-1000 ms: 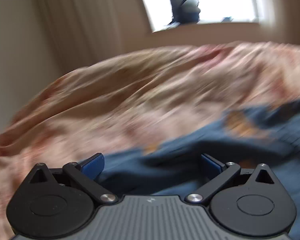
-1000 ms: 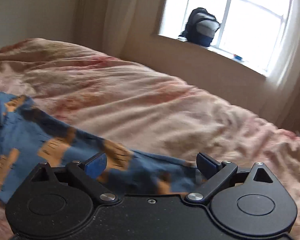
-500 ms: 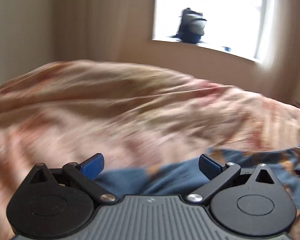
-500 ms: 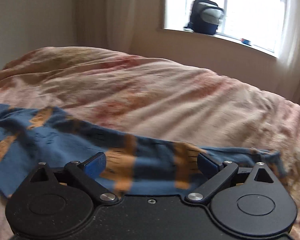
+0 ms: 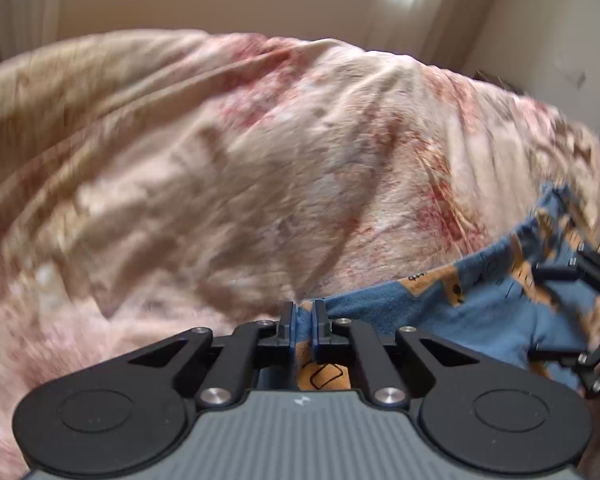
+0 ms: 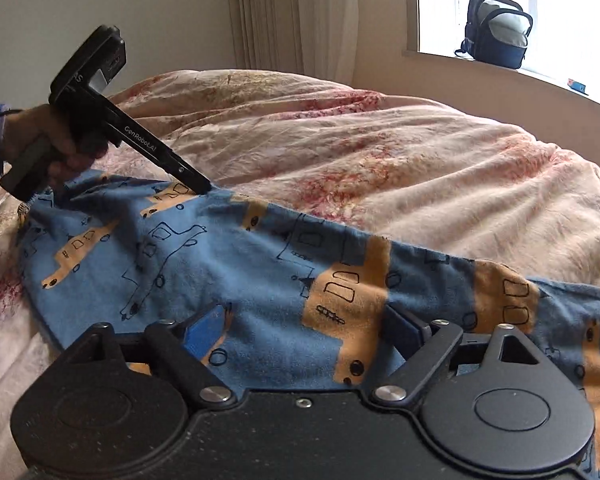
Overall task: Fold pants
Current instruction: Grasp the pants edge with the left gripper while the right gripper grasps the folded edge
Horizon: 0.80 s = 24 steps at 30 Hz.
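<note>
The blue truck-print flannel pants (image 6: 260, 280) run off the right edge; the pink floral bedspread (image 5: 80, 200) blurs leftward.

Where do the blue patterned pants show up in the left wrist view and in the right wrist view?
Left wrist view: the pants run from bottom centre, pinched in the left gripper, to the right edge.
Right wrist view: the pants stretch across the lower half, under the open right gripper.
Shared landmark: the pink floral duvet beneath them.
</note>
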Available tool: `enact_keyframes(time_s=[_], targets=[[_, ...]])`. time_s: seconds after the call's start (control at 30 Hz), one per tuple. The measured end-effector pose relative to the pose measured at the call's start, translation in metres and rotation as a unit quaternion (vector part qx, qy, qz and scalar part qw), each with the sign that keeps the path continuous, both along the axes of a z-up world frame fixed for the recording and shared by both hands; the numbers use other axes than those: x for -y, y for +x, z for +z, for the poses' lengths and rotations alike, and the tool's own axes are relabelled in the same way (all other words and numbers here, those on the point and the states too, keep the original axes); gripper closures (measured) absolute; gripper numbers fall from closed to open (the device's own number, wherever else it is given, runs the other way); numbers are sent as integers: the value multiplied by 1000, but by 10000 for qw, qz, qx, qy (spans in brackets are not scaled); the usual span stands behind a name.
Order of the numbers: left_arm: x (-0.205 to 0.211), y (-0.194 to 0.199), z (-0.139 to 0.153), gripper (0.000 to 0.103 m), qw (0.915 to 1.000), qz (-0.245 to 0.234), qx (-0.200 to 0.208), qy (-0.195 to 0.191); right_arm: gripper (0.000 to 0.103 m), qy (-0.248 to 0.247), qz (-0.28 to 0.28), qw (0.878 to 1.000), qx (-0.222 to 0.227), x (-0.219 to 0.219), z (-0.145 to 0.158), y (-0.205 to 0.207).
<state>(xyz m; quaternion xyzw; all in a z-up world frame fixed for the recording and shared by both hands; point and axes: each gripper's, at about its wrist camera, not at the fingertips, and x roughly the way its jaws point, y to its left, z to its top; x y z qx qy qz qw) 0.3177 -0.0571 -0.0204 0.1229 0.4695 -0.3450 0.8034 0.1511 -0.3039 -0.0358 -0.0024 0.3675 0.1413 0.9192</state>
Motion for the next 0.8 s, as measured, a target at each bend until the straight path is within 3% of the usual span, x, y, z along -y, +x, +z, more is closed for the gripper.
enact_keyframes(time_s=[0.03, 0.17, 0.33, 0.37, 0.43, 0.47, 0.5, 0.53, 0.6, 0.67, 0.7, 0.73, 0.77, 0.8], targets=[[6, -8, 6, 97, 9994, -111, 293, 133, 20, -60, 18, 10000, 10, -1, 0, 0], [19, -25, 19, 97, 9909, 174, 1256, 446, 35, -106, -118, 9998, 96, 3, 4, -1], [37, -24, -24, 94, 9871, 492, 1209, 924, 37, -207, -322, 9993, -26, 16, -2, 5], [38, -27, -23, 89, 9860, 597, 1282, 885, 38, -107, -429, 9990, 2, 21, 2, 4], [36, -36, -12, 61, 9843, 935, 1298, 741, 38, 229, -555, 9980, 175, 33, 12, -3], [33, -43, -5, 30, 9841, 1082, 1279, 596, 37, 373, -506, 9977, 238, 39, 16, -5], [31, -52, 0, 13, 9837, 1170, 1303, 400, 33, 415, -473, 9977, 258, 46, 17, -6], [31, -62, 3, 10, 9830, 1195, 1358, 300, 30, 361, -500, 9978, 249, 53, 17, -5], [38, -80, -4, 11, 9794, 1183, 1443, 774, 30, 356, -713, 9968, -32, 74, 9, 4], [41, -87, -21, 8, 9719, 1305, 1469, 1298, 40, 529, -1063, 9929, -91, 104, 1, 7], [37, -88, -24, 3, 9704, 1444, 1469, 1261, 54, 584, -1300, 9898, -58, 120, 0, 7], [33, -86, -24, 1, 9681, 1640, 1420, 1251, 58, 560, -1634, 9850, 0, 134, 2, 4], [30, -83, -21, 0, 9648, 1876, 1308, 1295, 54, 483, -2015, 9782, 101, 147, 6, -2], [29, -80, -18, 0, 9627, 2054, 1176, 1309, 41, 471, -2346, 9707, 228, 160, 10, -10]])
